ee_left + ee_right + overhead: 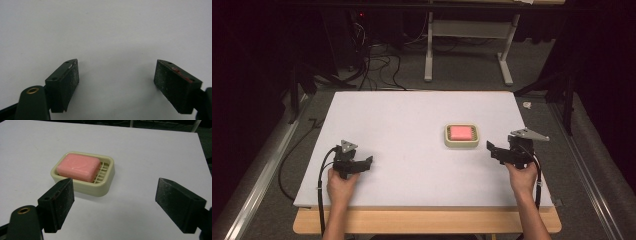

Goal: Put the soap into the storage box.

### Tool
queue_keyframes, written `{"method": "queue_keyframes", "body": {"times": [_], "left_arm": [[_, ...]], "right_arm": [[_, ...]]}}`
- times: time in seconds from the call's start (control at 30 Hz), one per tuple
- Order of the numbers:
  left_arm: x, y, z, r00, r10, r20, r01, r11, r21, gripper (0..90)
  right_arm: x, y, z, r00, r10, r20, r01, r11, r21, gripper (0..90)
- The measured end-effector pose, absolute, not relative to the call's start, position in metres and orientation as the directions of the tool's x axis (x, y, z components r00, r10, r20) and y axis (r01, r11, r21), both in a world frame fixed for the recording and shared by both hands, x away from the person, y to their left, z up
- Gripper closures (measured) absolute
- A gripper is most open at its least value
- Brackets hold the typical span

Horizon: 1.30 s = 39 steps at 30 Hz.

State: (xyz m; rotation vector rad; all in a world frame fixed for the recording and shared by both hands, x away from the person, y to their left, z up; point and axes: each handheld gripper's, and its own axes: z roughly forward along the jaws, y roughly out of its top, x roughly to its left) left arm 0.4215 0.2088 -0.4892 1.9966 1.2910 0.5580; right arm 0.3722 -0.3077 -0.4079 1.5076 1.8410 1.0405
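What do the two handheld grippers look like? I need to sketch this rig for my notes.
Both the left gripper and right gripper are black, with two blocky jaws, a grey three-cornered plate on top and a trailing black cable. Forearms are bare.

A lab-like recording space: a white-topped table (412,130) ringed by black curtains (257,60); loose cables (377,65) trail across grey floor; a metal-framed bench (467,45) stands behind.
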Motion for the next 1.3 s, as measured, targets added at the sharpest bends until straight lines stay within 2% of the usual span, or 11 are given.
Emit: {"method": "queue_keyframes", "body": {"times": [1.3], "left_arm": [[0.421, 0.209, -0.489, 0.415, 0.910, -0.010, 0.616, -0.272, 0.739, 20.8]], "right_arm": [[0.368, -0.308, -0.445, -0.237, 0.969, 0.071, 0.604, 0.090, 0.792, 17.1]]}}
